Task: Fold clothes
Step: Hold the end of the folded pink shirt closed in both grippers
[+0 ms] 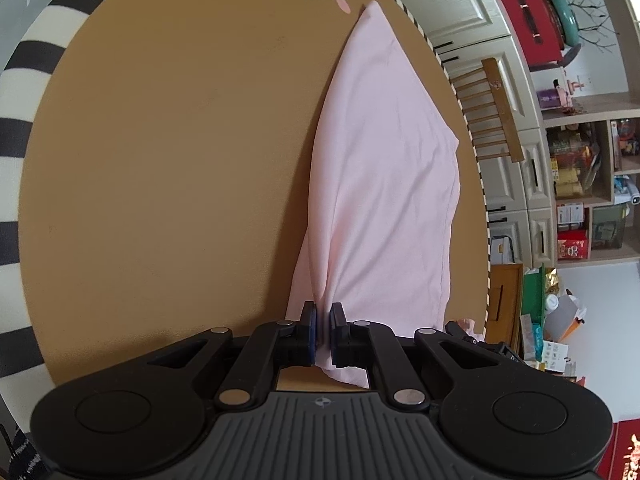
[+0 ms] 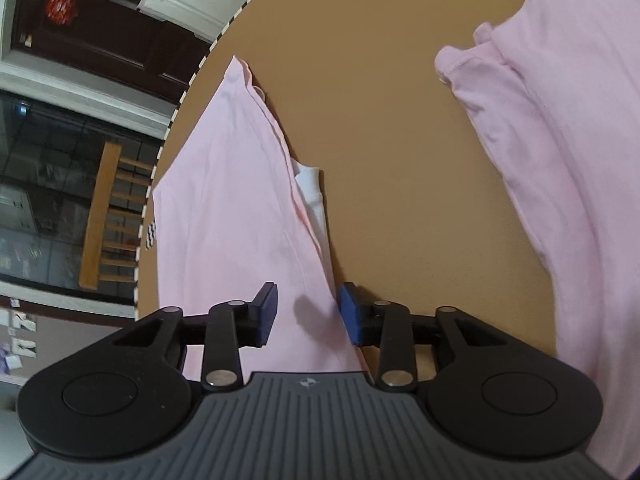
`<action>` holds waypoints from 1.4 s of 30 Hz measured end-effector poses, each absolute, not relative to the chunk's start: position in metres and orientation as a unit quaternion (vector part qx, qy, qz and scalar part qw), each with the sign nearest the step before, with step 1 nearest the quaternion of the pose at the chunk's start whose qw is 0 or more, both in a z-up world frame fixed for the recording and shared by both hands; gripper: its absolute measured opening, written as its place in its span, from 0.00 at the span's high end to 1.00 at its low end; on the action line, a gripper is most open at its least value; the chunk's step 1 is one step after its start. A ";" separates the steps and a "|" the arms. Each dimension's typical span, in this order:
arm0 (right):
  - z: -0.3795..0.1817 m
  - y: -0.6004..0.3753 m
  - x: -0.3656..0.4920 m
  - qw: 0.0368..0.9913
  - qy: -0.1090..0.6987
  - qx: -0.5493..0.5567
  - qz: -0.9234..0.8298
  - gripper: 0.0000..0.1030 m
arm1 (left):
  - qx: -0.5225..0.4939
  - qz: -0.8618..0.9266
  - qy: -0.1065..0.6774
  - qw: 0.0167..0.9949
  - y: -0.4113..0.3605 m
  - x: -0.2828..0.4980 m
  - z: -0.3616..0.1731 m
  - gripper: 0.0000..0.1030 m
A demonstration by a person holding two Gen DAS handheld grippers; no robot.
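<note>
A: What is the pink shirt (image 1: 384, 184) made of?

B: Soft cloth. It looks matt and a bit wrinkly. It lies on the brown table (image 1: 180, 160), which is smooth and dull, not shiny.

A: And the left gripper (image 1: 323, 330)?

B: Black plastic, a little shiny, with round silver metal pins and blue pads (image 1: 313, 334).

A: What is beside the table's striped edge?

B: A wooden chair (image 1: 490, 116), with smooth tan slats.
</note>
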State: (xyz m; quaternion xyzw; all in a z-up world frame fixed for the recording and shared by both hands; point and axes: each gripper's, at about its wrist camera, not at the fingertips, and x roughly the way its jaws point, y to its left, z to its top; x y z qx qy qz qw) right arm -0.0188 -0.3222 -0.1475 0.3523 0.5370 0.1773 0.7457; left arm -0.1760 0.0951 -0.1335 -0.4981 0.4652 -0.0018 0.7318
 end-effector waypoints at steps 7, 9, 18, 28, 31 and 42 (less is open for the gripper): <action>-0.144 -0.303 -0.022 0.758 0.543 0.297 0.202 0.95 | -0.499 -0.003 0.466 0.730 0.096 -0.175 -0.137 0.93; -0.142 -0.307 -0.023 0.758 0.543 0.297 0.206 0.95 | -0.499 -0.008 0.464 0.732 0.097 -0.176 -0.134 0.94; -0.132 -0.324 -0.044 0.739 0.567 0.292 0.216 0.95 | -0.504 -0.025 0.480 0.718 0.092 -0.199 -0.126 0.94; -0.144 -0.342 -0.078 0.716 0.595 0.302 0.207 0.95 | -0.534 -0.010 0.484 0.693 0.088 -0.234 -0.136 0.94; -0.139 -0.342 -0.075 0.723 0.586 0.297 0.212 0.95 | -0.529 -0.009 0.483 0.697 0.085 -0.234 -0.136 0.94; -0.139 -0.347 -0.068 0.726 0.589 0.289 0.207 0.94 | -0.529 -0.007 0.484 0.696 0.080 -0.233 -0.139 0.94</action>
